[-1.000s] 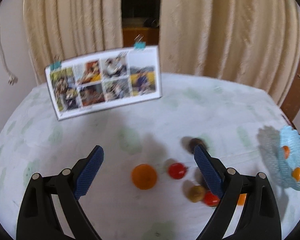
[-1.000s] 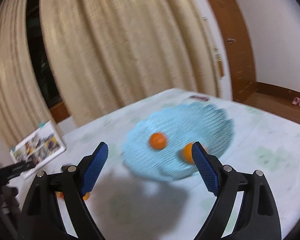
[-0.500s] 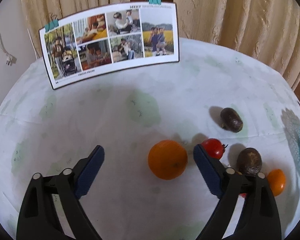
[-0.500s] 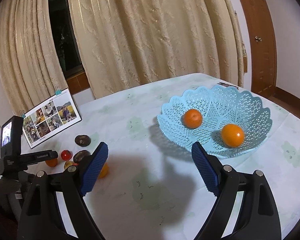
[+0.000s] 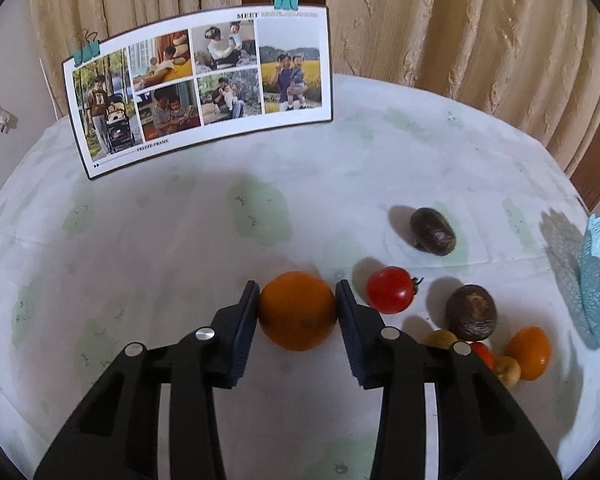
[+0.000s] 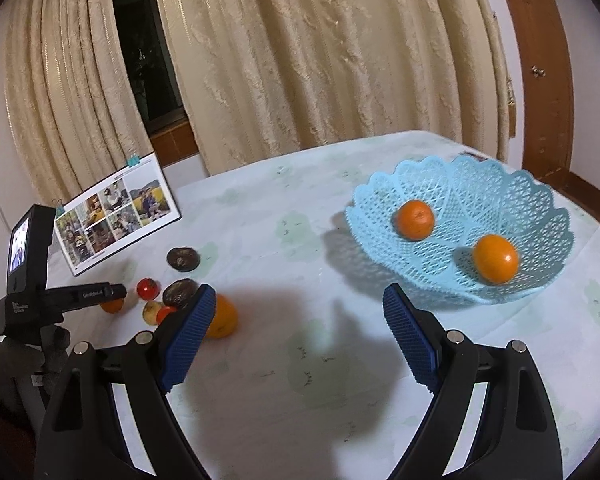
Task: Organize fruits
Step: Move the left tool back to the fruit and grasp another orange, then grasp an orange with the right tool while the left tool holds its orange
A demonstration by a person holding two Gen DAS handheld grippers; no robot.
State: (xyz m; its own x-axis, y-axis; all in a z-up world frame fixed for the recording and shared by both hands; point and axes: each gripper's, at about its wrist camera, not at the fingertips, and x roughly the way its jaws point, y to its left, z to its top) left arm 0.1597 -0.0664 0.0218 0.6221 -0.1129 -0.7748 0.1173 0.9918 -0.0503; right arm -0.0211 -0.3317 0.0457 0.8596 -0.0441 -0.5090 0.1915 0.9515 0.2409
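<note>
My left gripper (image 5: 297,306) is shut on a large orange (image 5: 298,312) that rests on the table; the same orange shows in the right wrist view (image 6: 112,305). To its right lie a red tomato (image 5: 390,290), two dark brown fruits (image 5: 433,231) (image 5: 471,312), a small orange (image 5: 529,353) and small yellow and red fruits (image 5: 440,338). The light blue lattice basket (image 6: 540,276) holds two oranges (image 6: 415,219) (image 6: 495,259). My right gripper (image 6: 296,322) is open and empty above the table, left of the basket.
A photo board (image 5: 200,88) with teal clips stands at the back of the table. Cream curtains (image 6: 320,60) hang behind it. The table (image 5: 160,248) has a white cloth with pale green patches. A wooden door frame (image 6: 544,80) is at the right.
My left gripper came down and forward and closed its jaws on the large orange. My right gripper drew back from the basket and stayed open.
</note>
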